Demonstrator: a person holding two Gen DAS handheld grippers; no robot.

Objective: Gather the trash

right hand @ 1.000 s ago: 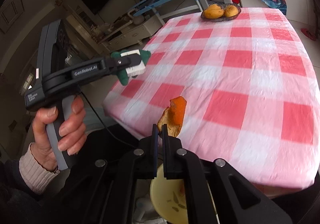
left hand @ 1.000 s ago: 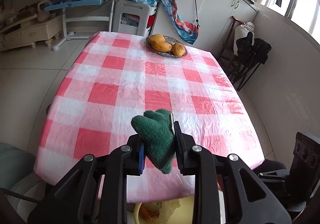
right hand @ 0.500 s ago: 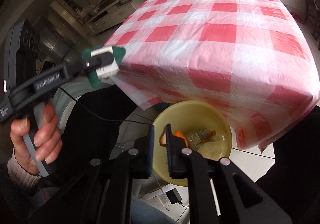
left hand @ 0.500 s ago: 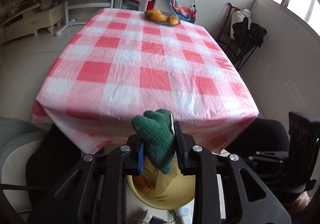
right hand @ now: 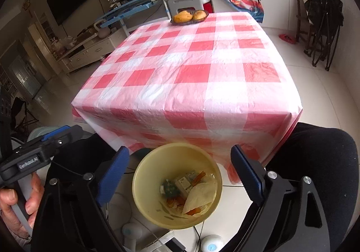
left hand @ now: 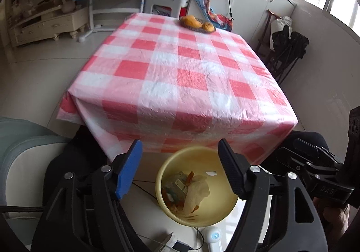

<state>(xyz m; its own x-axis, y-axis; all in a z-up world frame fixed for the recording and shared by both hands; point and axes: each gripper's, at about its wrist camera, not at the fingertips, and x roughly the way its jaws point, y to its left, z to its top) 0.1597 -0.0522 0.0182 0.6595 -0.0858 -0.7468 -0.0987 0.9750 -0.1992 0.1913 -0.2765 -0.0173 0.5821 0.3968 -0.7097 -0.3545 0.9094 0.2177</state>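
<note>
Red-and-white checked tablecloth (left hand: 180,76), pale yellow bin (right hand: 144,202), orange fruit (right hand: 183,16).

bin (left hand: 227,211): we see its near rim cut by the gripper frames
trash in it (right hand: 189,191): too jumbled for us to name every piece
fruit bowl (right hand: 189,18): too small for us to identify the fruit

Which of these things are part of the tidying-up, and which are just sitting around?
Part of the job:
- yellow bin on the floor
- green scrap and orange peel inside it
- left gripper and right gripper, both open above it

Just lying about:
- fruit dish
- checked tablecloth
- folded chair
</note>
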